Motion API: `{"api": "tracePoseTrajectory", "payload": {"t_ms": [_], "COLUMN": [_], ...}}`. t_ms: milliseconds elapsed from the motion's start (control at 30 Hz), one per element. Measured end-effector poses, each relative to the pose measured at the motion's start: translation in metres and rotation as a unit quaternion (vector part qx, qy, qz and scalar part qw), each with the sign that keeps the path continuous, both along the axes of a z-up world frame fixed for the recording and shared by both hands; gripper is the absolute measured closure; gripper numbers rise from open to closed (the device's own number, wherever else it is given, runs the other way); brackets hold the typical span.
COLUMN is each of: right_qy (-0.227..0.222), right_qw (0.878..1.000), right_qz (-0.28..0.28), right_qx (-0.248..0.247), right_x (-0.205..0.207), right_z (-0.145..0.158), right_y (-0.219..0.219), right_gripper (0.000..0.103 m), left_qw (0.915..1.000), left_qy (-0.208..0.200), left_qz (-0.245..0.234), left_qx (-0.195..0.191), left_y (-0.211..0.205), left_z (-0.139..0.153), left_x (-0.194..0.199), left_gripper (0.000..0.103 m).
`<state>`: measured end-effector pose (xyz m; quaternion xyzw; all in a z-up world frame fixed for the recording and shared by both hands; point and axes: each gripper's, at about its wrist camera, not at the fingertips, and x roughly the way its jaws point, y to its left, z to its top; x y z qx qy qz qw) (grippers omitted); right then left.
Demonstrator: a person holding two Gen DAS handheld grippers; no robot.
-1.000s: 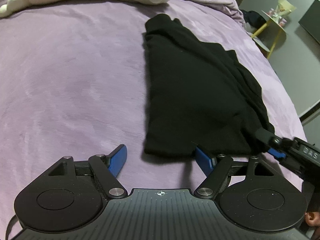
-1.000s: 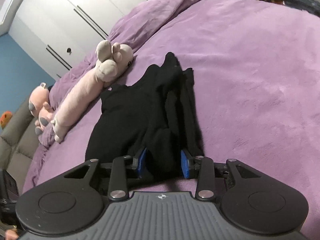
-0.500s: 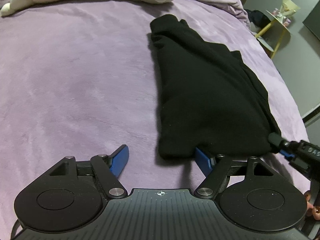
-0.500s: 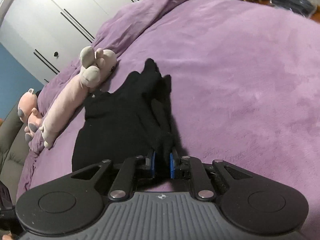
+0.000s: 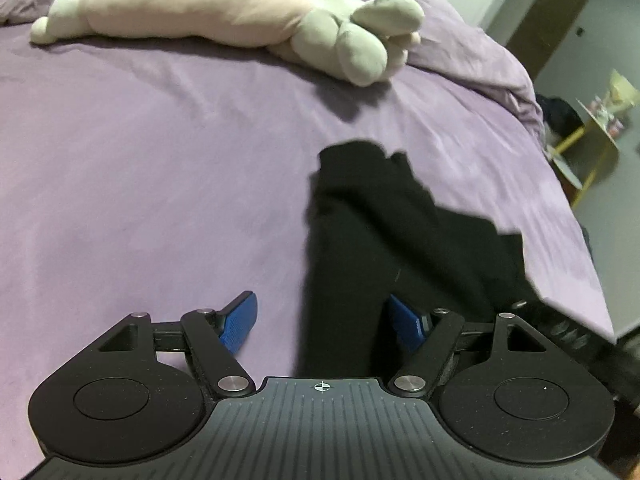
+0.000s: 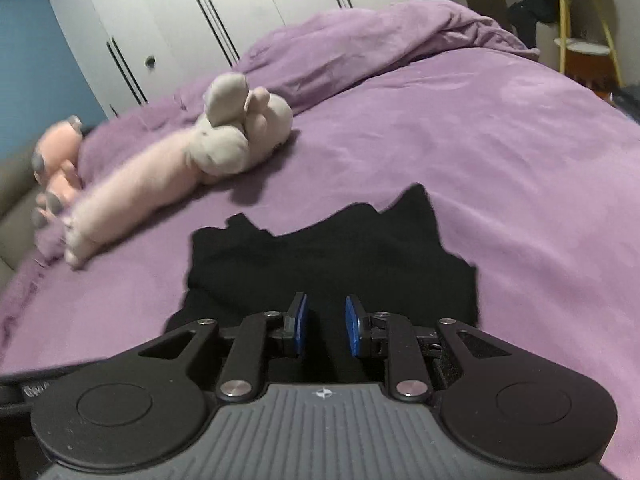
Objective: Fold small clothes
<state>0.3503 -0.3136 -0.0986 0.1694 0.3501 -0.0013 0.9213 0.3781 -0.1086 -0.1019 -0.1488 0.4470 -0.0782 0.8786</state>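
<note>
A: Black cloth, the garment (image 5: 384,248), lay bunched on the purple bedspread (image 5: 140,184), at about five o'clock from the long plush toy (image 5: 224,16).

B: And the left gripper (image 5: 320,324)?

A: Its jaws stood wide; the garment's near edge lay between them, with the left pad clear of it. Whether the right pad touched, I couldn't tell.

B: The right gripper (image 6: 326,326)?

A: Narrowly parted and opening, with black cloth in the gap. A grip I couldn't make out.

Black gripper (image 6: 323,328), blue pads (image 6: 301,322)
</note>
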Motion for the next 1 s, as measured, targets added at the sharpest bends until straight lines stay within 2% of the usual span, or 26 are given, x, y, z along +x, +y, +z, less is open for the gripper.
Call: {"api": "tracePoseTrajectory", "payload": {"t_ms": [67, 133, 233, 300, 333, 467, 500, 633, 800, 833, 1000], "right_qy": [0.011, 0.006, -0.009, -0.021, -0.026, -0.025, -0.026, -0.042, -0.017, -0.015, 0.008], "right_qw": [0.999, 0.998, 0.994, 0.992, 0.991, 0.994, 0.995, 0.996, 0.998, 0.997, 0.996], "right_qz": [-0.004, -0.029, -0.106, -0.127, -0.127, -0.093, -0.087, -0.065, -0.066, -0.072, -0.068], "right_qx": [-0.037, -0.051, -0.023, 0.002, 0.011, -0.043, -0.039, -0.036, -0.008, -0.002, 0.051], "right_x": [0.016, 0.022, 0.014, 0.005, 0.002, -0.005, -0.009, -0.063, -0.131, -0.144, -0.171], "right_z": [-0.009, -0.018, -0.029, -0.04, -0.04, -0.027, -0.023, -0.007, -0.014, -0.015, -0.015], "right_y": [0.001, -0.012, -0.048, -0.066, -0.069, -0.05, -0.047, -0.034, -0.038, -0.041, -0.058], "right_gripper": [0.088, 0.103, 0.103, 0.103, 0.103, 0.103, 0.102, 0.077, 0.074, 0.069, 0.066], "left_qw": [0.9999, 0.9999, 0.9999, 0.9995, 0.9993, 0.9989, 0.999, 0.999, 0.9994, 0.9993, 0.9968], "left_qy": [-0.006, 0.01, -0.008, -0.017, -0.021, -0.026, -0.022, -0.017, -0.009, -0.006, -0.005], "left_qz": [-0.007, -0.012, -0.011, -0.022, -0.024, -0.027, -0.028, -0.029, -0.029, -0.034, -0.076], "left_qx": [-0.006, 0.006, 0.006, 0.013, 0.019, 0.028, 0.028, 0.028, 0.019, 0.014, -0.027], "left_y": [-0.012, -0.02, -0.021, -0.025, -0.025, -0.027, -0.025, -0.021, -0.013, -0.009, 0.026], "left_z": [-0.008, -0.02, -0.029, -0.031, -0.031, -0.029, -0.028, -0.025, -0.023, -0.022, -0.016], "left_x": [0.016, 0.027, 0.026, 0.024, 0.023, 0.02, 0.02, 0.018, 0.005, 0.0, -0.041], "left_gripper": [0.025, 0.024, 0.018, 0.016, 0.016, 0.016, 0.016, 0.016, 0.016, 0.016, 0.016]}}
